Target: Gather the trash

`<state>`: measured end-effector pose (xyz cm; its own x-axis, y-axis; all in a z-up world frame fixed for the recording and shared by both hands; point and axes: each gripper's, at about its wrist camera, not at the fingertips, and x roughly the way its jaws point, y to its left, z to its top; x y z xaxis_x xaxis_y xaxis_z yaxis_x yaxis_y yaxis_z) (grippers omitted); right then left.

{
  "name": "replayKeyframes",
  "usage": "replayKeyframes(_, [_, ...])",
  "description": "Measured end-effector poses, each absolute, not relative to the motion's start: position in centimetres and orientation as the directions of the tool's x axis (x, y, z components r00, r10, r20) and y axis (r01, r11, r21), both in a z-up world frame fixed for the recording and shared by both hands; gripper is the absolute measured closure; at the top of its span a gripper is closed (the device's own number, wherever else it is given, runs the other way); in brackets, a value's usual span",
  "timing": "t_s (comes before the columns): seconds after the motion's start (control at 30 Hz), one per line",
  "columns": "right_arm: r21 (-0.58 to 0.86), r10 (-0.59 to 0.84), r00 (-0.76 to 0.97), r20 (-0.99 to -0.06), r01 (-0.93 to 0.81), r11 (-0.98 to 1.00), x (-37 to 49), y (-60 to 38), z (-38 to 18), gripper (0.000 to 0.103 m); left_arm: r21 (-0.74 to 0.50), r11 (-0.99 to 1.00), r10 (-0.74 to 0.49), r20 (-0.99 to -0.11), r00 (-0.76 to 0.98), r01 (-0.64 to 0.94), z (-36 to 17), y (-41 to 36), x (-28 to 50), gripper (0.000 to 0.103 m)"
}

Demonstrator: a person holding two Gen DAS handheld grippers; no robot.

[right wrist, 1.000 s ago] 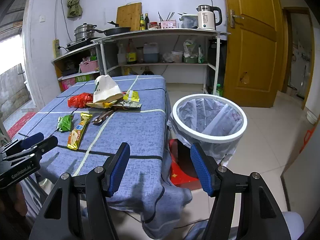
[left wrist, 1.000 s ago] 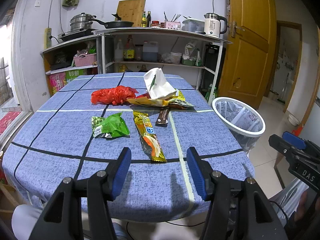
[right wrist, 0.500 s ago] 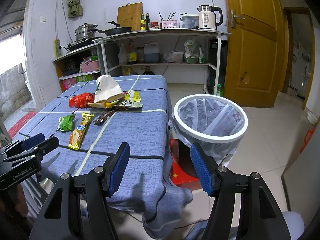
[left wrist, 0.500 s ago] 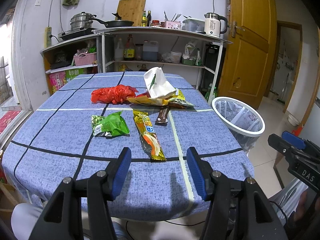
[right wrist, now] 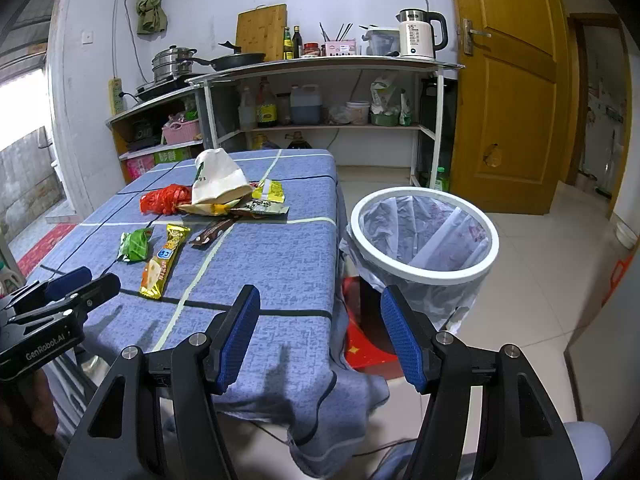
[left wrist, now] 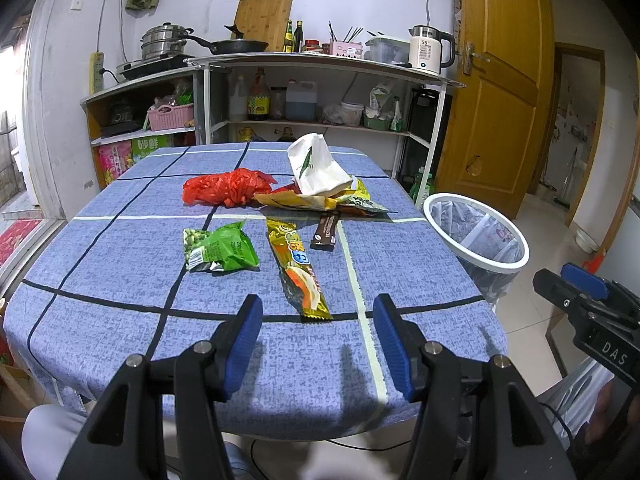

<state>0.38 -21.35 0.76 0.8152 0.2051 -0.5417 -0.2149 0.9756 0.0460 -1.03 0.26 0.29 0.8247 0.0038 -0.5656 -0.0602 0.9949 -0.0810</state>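
Trash lies on the blue checked desk (left wrist: pixel 120 248): a long yellow snack wrapper (left wrist: pixel 298 266) nearest the near edge, a green pea packet (left wrist: pixel 222 250) to its left, a brown bar wrapper (left wrist: pixel 326 232) to its right. Farther back, a crumpled red plastic bag (left wrist: pixel 228 188) sits beside a white paper bag (left wrist: pixel 318 166) resting on flattened yellow wrappers (left wrist: pixel 304 200). A white-rimmed, plastic-lined waste bin (right wrist: pixel 424 236) stands on the floor just beside the desk's right edge. The left claw (left wrist: pixel 318 340) hovers above the near desk edge, jaws wide apart and empty; the right claw (right wrist: pixel 320 336), likewise wide and empty, hangs over the desk corner near the bin.
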Motion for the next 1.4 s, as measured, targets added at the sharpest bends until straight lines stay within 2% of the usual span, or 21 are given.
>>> replayKeyframes(1.4, [0.044,0.22,0.803,-0.554,-0.236,0.971,1.26,-20.45,0.21,0.039,-0.093,0.993,0.002,-0.584,0.812,-0.069,-0.37,0.9,-0.37,0.043])
